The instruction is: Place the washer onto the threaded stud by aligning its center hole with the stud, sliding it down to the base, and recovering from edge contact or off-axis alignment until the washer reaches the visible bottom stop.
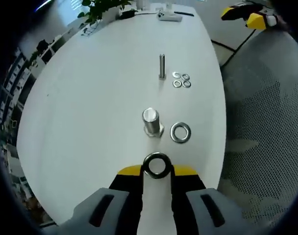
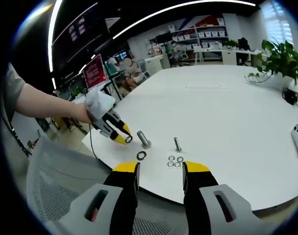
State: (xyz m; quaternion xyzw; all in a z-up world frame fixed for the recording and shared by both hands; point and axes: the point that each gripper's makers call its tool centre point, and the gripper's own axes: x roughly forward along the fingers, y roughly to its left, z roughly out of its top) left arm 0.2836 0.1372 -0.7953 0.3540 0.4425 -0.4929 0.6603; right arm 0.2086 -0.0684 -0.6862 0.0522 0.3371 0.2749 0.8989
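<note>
My left gripper (image 1: 157,170) is shut on a large steel washer (image 1: 156,165), held flat just short of the thick threaded stud (image 1: 152,122), which stands upright on the white table (image 1: 90,107). A second large washer (image 1: 180,132) lies flat to the right of that stud. In the right gripper view a hand holds the left gripper (image 2: 120,134) beside the thick stud (image 2: 143,139), with the loose washer (image 2: 141,155) in front of it. My right gripper (image 2: 161,169) is open above the table's near edge, with nothing between its jaws.
A thinner stud (image 1: 161,66) stands farther back with several small washers (image 1: 181,80) beside it. A potted plant (image 1: 102,7) and a white device (image 1: 168,15) sit at the far end. A mesh chair (image 1: 266,122) lies off the table's right edge.
</note>
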